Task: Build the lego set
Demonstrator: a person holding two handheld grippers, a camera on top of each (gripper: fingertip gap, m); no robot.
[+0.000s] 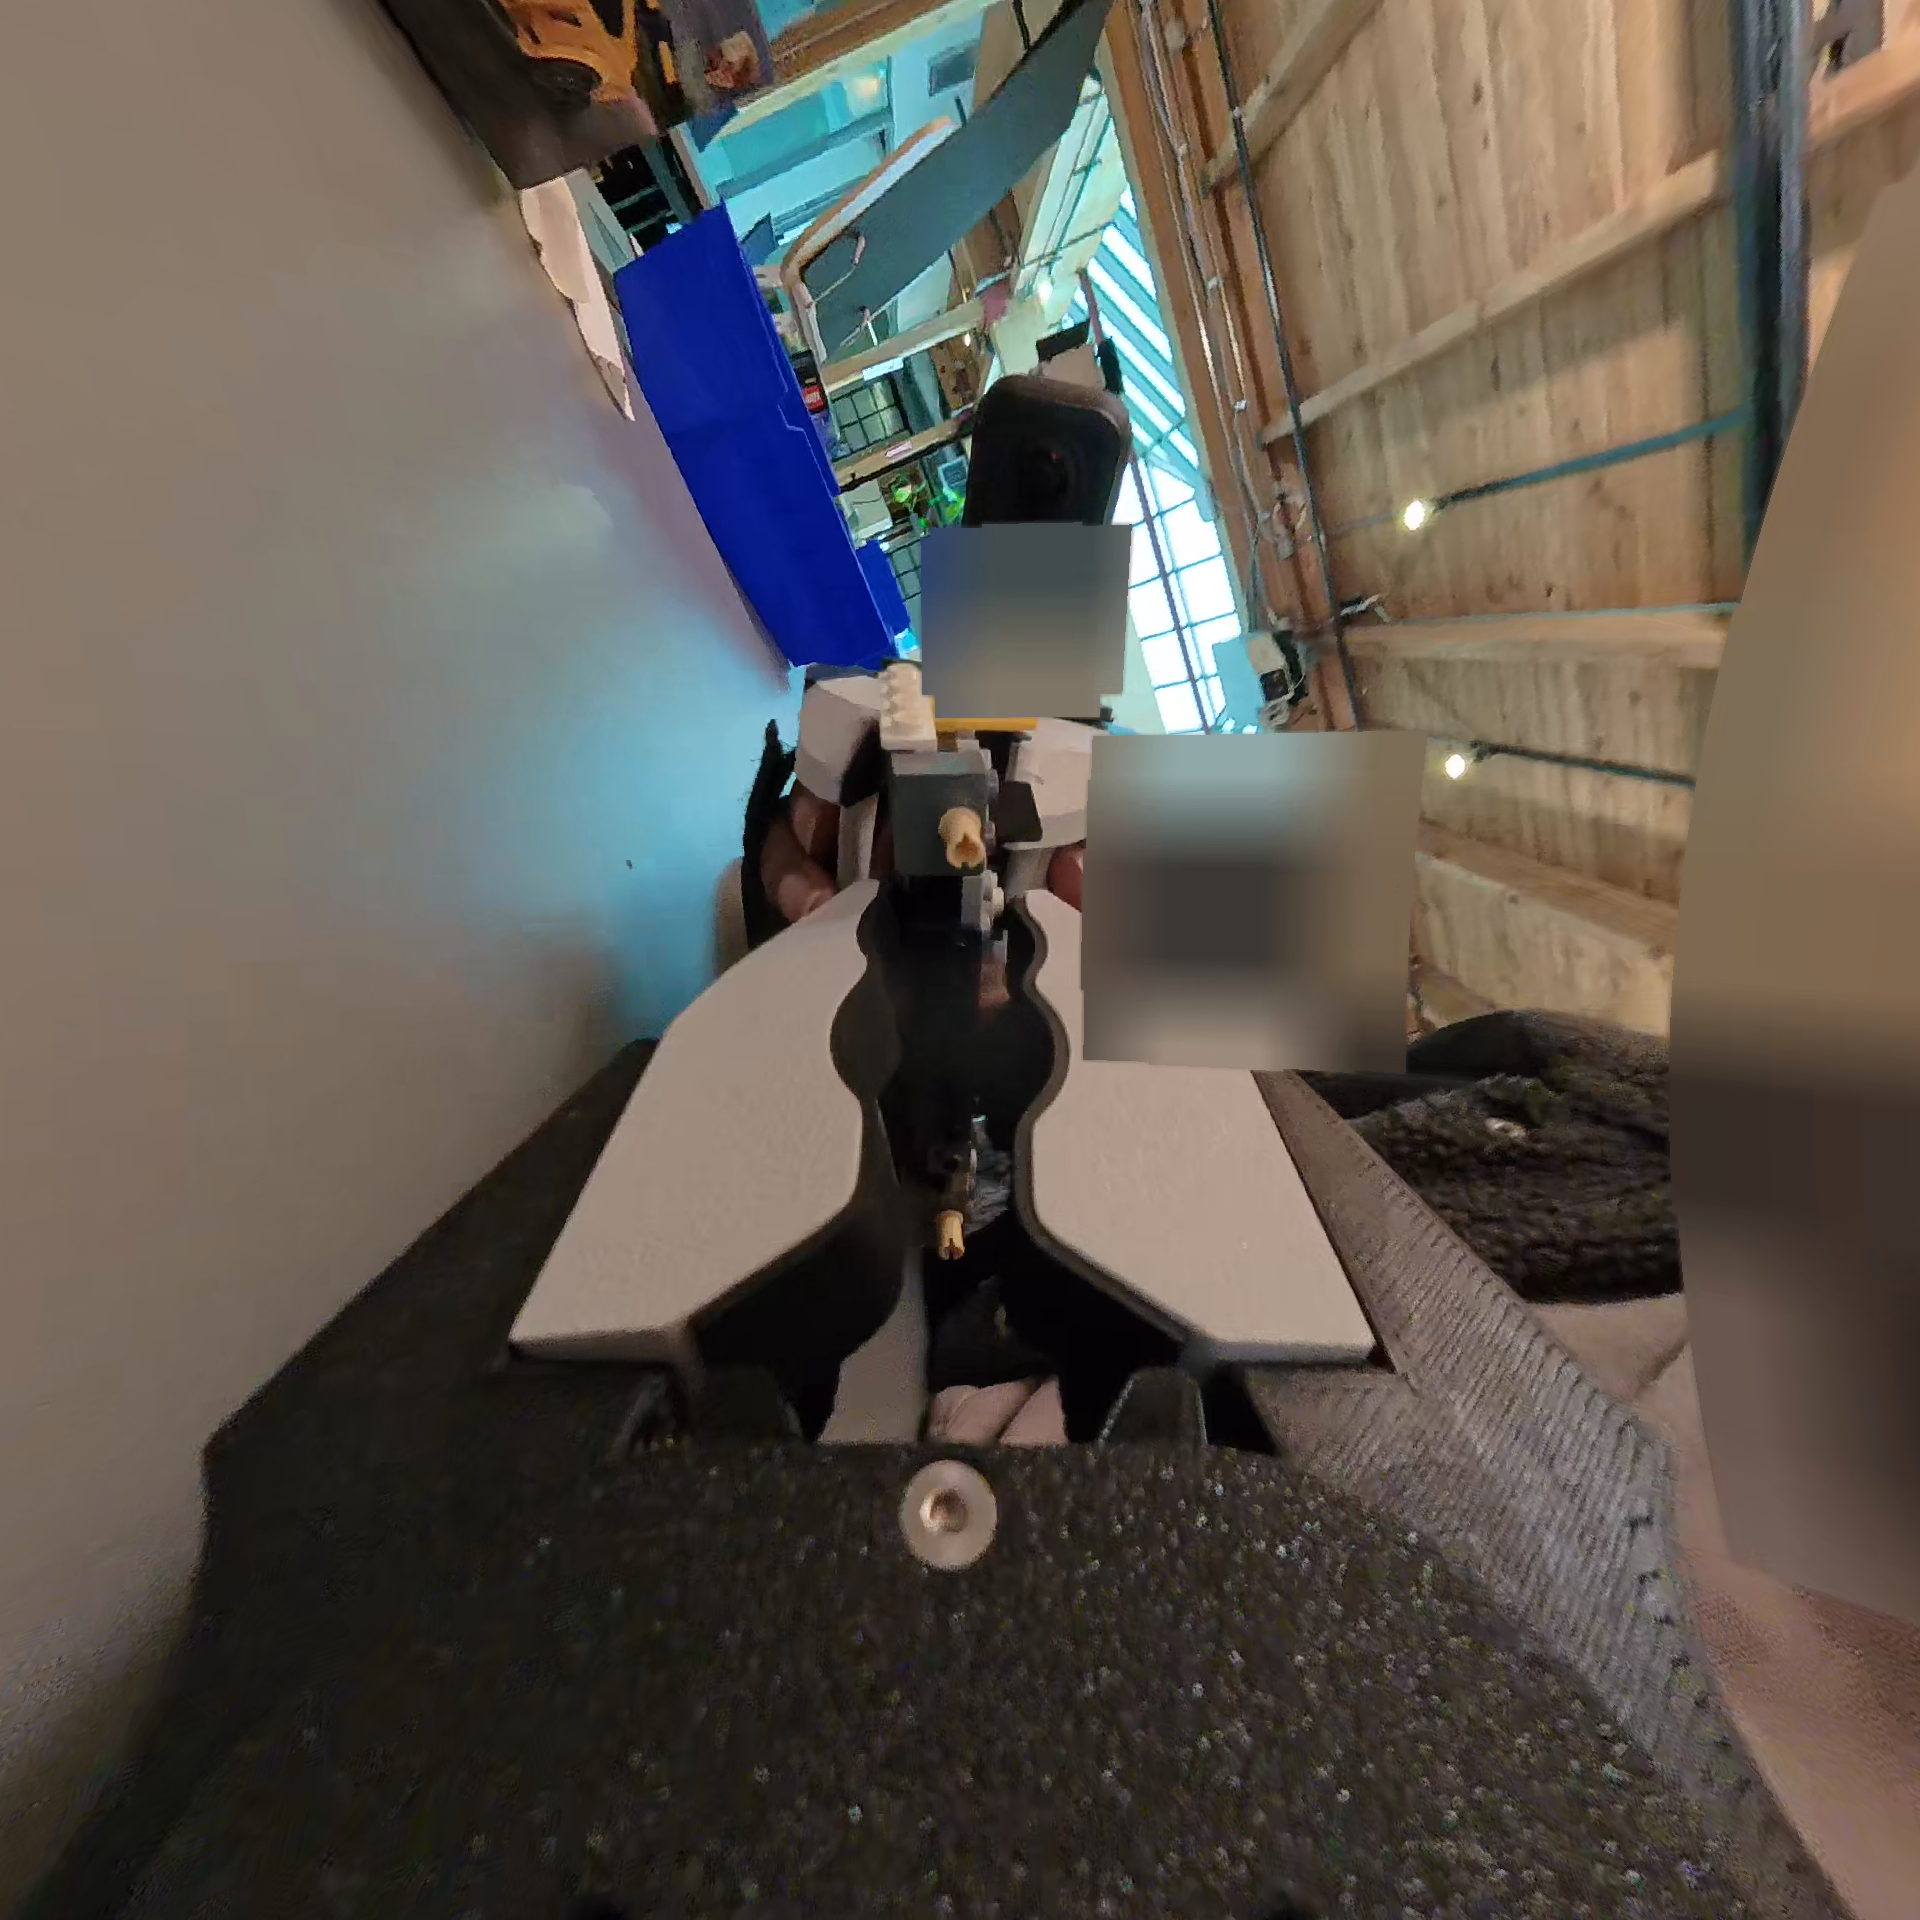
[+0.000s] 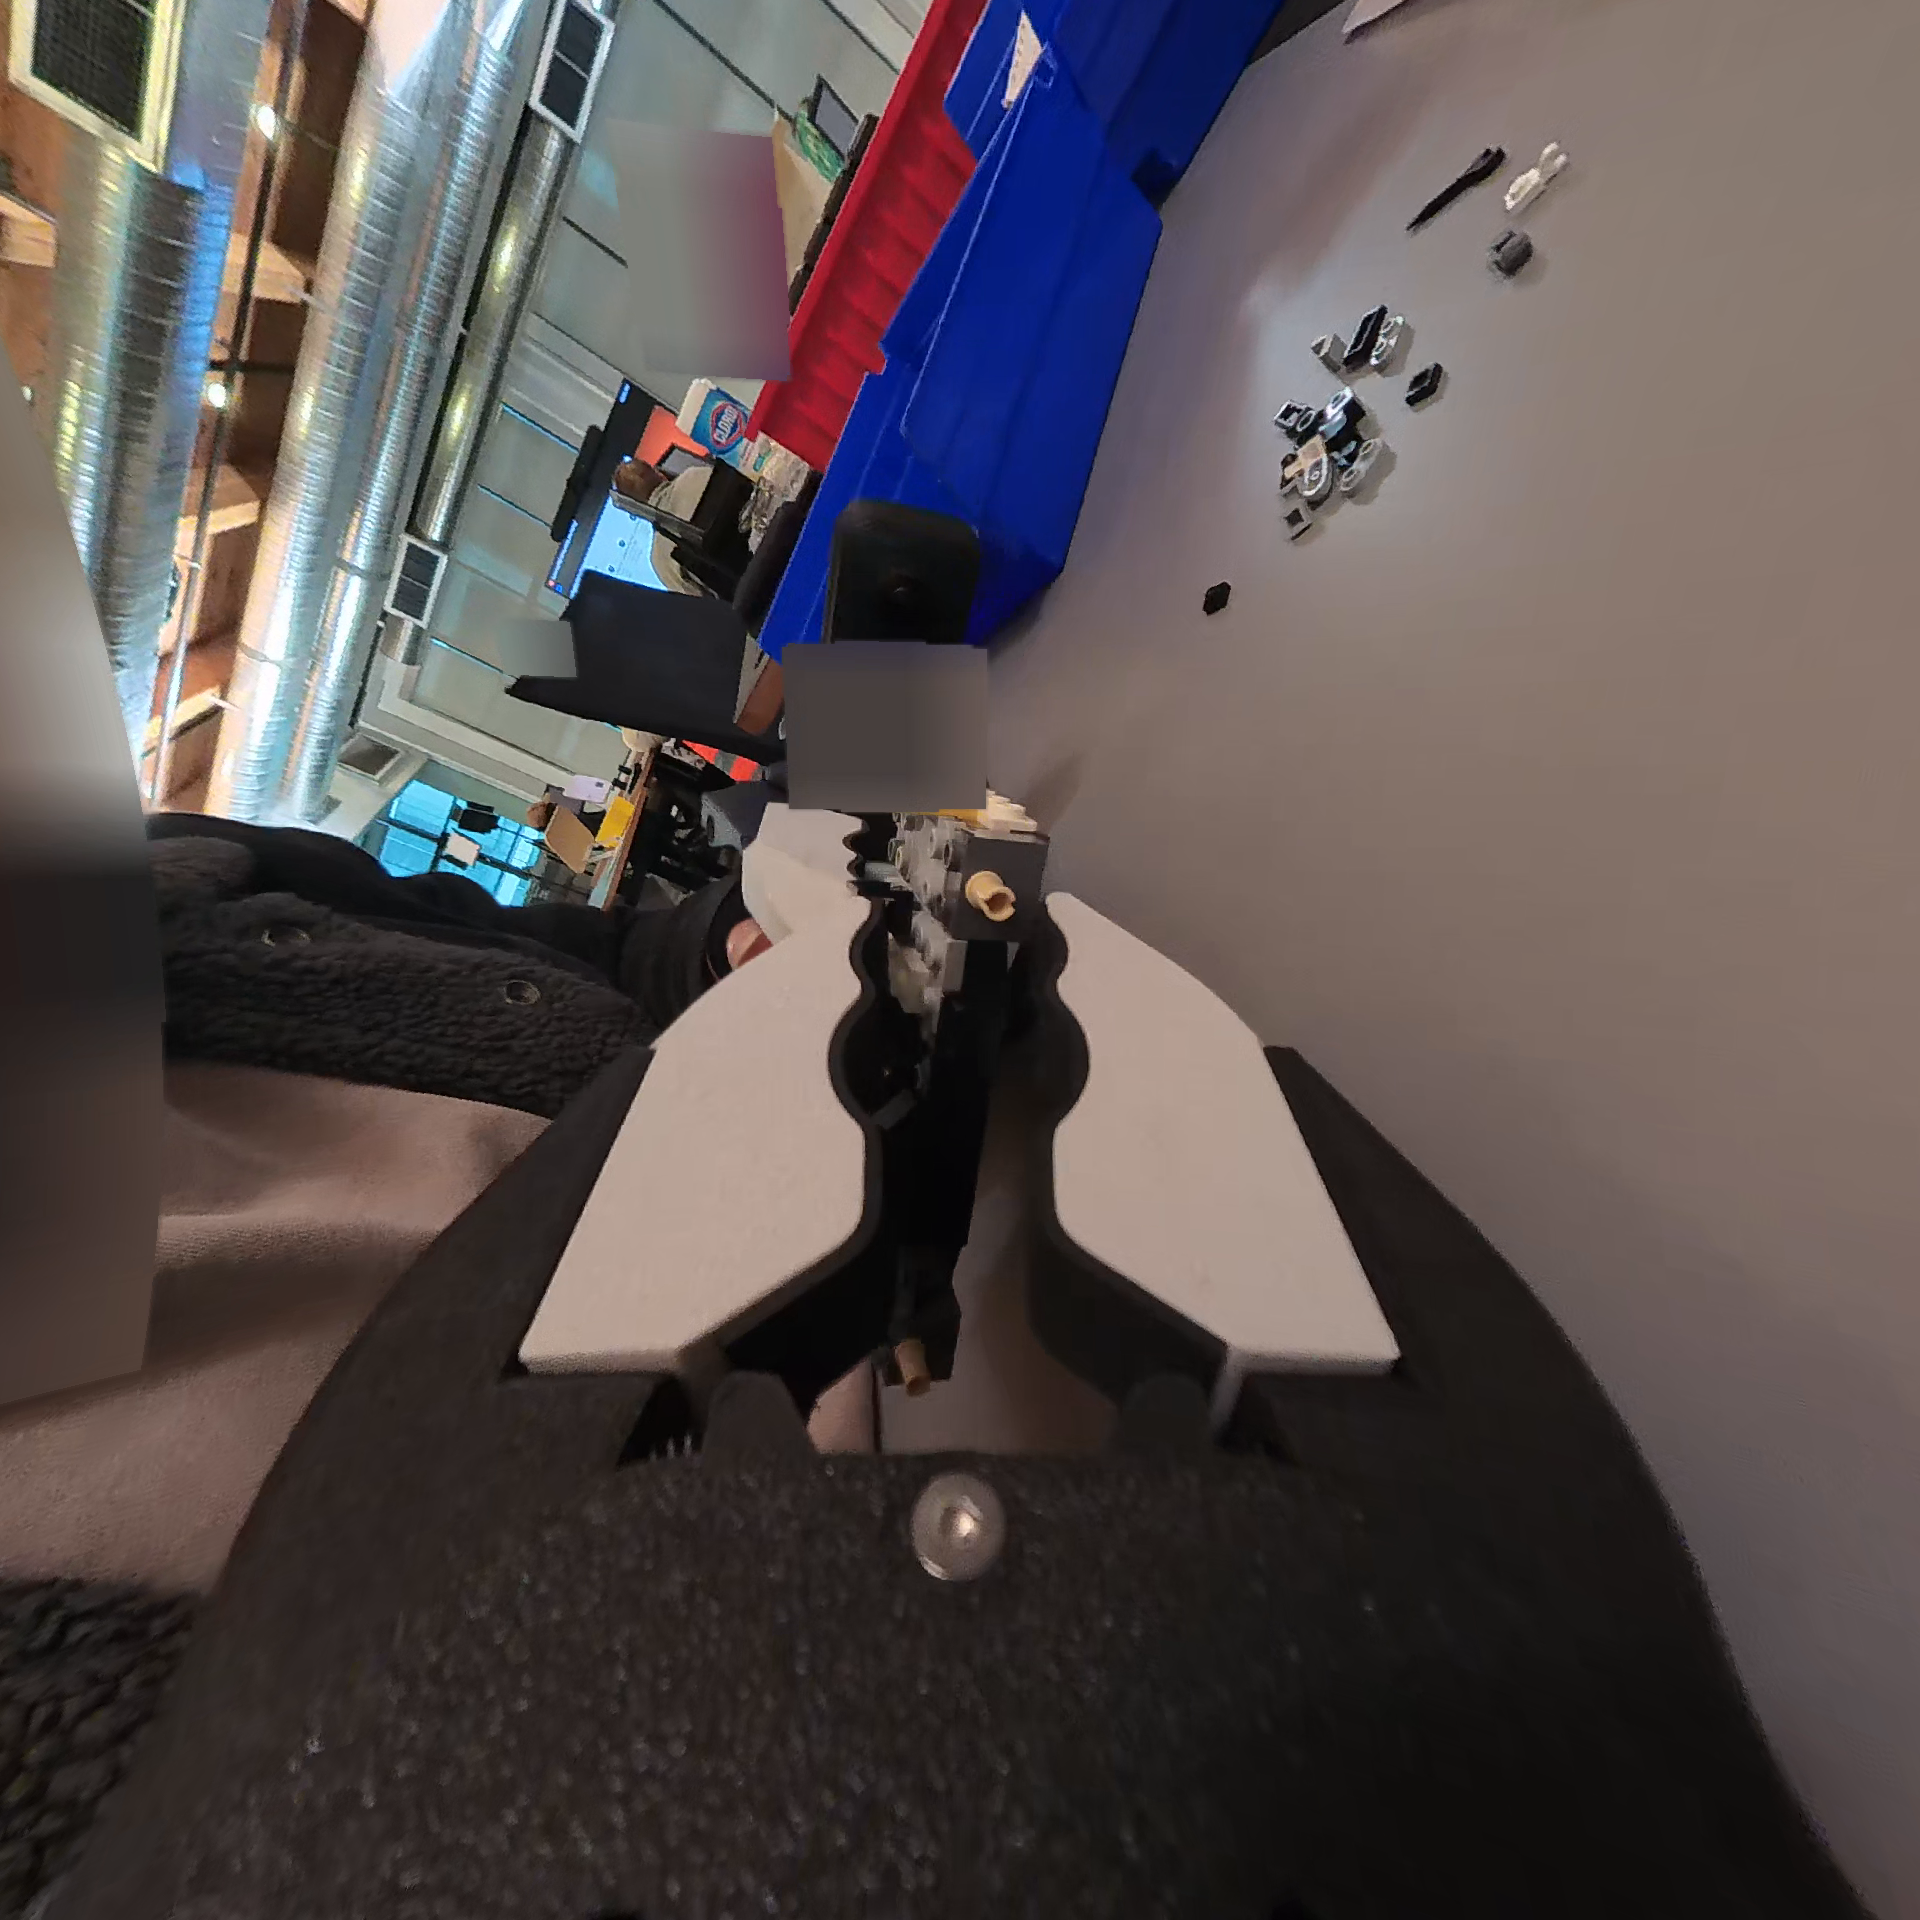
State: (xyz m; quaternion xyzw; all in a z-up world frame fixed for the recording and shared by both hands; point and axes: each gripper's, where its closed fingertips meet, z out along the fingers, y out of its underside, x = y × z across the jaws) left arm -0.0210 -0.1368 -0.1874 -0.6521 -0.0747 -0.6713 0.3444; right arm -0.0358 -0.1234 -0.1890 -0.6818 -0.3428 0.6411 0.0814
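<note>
Both grippers face each other and hold one lego build between them, lifted off the table. In the left wrist view my left gripper (image 1: 940,920) is shut on the black end of the build (image 1: 930,800), which has a dark grey block, a tan pin (image 1: 961,836) and white and yellow bricks. The right gripper's pale fingers (image 1: 831,738) clamp its far end. In the right wrist view my right gripper (image 2: 961,920) is shut on the same build (image 2: 1003,862), with a tan pin (image 2: 992,902). A left gripper finger (image 2: 790,894) shows beyond it.
The grey table (image 2: 1507,831) carries several small loose black, grey and clear lego pieces (image 2: 1330,436). Blue bins (image 2: 1018,312) and a red bin (image 2: 873,260) stand along its far edge. A blue bin (image 1: 748,436) also shows in the left wrist view. A dark fleece sleeve (image 2: 364,966) is close by. My two grippers' fingertips are within a few centimetres of each other.
</note>
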